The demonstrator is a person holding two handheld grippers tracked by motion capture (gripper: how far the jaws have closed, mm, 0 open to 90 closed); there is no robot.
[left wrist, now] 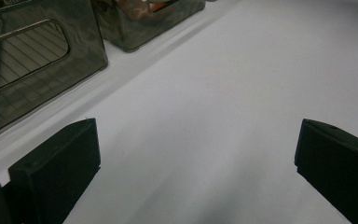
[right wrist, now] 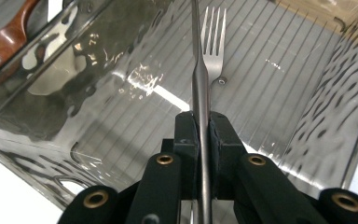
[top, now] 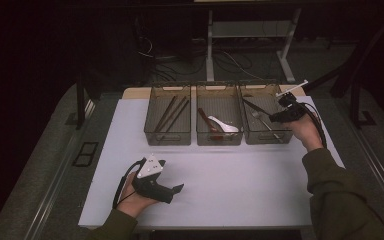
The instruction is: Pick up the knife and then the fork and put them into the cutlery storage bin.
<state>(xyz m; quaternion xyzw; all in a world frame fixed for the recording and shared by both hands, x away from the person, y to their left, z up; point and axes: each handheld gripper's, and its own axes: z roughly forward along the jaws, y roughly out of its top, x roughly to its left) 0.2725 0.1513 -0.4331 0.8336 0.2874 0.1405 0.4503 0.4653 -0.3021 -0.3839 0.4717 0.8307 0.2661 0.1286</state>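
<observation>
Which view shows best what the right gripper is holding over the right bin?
The right gripper view: the right gripper has its fingers shut on a thin metal utensil handle above a fork lying in the right bin. In the high view the handle is a thin dark line. The left gripper view faces bare table.
</observation>
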